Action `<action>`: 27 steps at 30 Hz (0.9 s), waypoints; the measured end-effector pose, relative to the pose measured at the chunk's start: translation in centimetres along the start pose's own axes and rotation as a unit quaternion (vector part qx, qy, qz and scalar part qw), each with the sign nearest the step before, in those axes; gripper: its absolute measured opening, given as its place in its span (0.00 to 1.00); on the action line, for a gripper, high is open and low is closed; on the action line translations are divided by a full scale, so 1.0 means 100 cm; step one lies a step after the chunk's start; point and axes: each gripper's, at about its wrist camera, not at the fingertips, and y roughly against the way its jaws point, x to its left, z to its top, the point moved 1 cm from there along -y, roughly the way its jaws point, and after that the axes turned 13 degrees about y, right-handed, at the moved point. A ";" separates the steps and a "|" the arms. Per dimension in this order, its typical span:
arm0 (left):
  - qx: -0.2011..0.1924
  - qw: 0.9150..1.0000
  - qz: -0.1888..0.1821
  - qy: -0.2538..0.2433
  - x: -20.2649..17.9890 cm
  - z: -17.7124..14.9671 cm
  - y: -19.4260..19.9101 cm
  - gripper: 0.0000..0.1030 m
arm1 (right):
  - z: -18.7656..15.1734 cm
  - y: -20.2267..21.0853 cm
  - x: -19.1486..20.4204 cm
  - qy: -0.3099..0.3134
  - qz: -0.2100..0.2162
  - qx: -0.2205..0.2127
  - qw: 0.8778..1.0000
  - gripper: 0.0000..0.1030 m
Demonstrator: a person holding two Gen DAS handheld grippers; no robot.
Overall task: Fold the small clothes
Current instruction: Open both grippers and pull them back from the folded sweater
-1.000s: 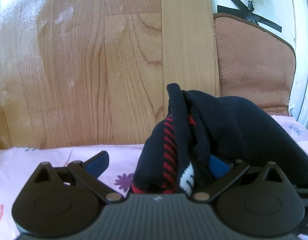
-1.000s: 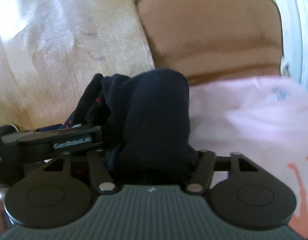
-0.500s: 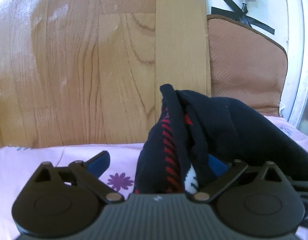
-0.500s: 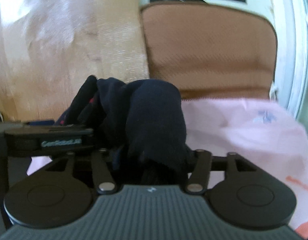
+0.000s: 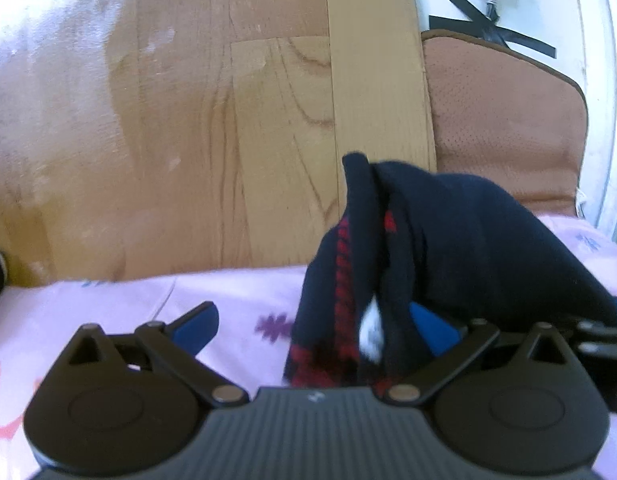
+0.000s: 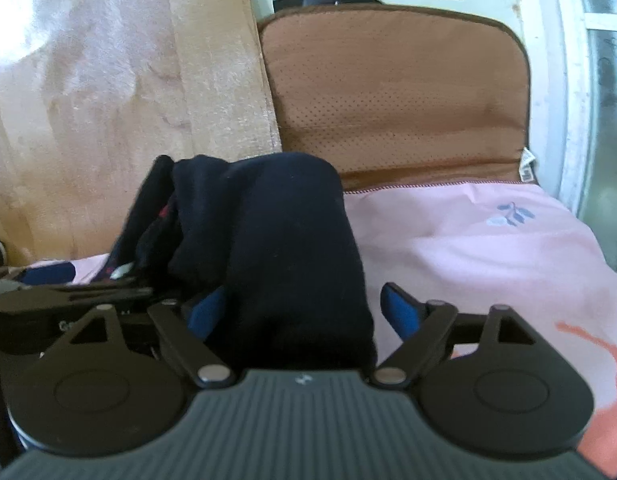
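Releasing the bunched dark garment point(image 6: 276, 248) onto the pink bedsheet point(image 6: 488, 248), the right hand-held gripper point(image 6: 304, 312) is spreading its jaws while the left hand-held gripper point(image 5: 312, 328) is gaping, likely regrasping next.

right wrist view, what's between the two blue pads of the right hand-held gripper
In the right wrist view, the dark navy knitted garment lies between them. The right hand-held gripper has just been opening; its right blue pad stands clear of the cloth, over the pink printed sheet.
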 end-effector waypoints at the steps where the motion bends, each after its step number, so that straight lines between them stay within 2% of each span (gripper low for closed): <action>1: -0.003 1.000 0.004 -0.008 0.000 -0.003 0.006 1.00 | -0.004 0.007 0.002 -0.003 0.002 -0.001 1.000 0.85; 4: -0.012 1.000 0.014 -0.024 0.002 -0.013 0.025 1.00 | -0.017 0.029 0.009 -0.004 -0.001 -0.001 1.000 0.86; 9: 0.016 1.000 0.007 -0.016 0.017 -0.026 0.050 1.00 | -0.036 0.066 0.021 -0.013 -0.009 -0.008 1.000 0.87; 13: -0.023 0.999 0.011 -0.027 0.022 -0.037 0.079 1.00 | -0.048 0.089 0.026 -0.027 -0.016 -0.017 0.999 0.88; 19: -0.033 0.997 -0.012 -0.071 0.022 -0.061 0.117 1.00 | -0.059 0.115 0.039 -0.015 -0.031 -0.035 0.999 0.88; 24: -0.012 0.998 -0.022 -0.055 0.029 -0.063 0.126 1.00 | -0.067 0.131 0.055 0.003 -0.048 -0.043 0.998 1.00; 27: -0.014 0.998 -0.021 -0.050 0.031 -0.064 0.127 1.00 | -0.067 0.138 0.063 0.022 -0.069 -0.058 0.996 1.00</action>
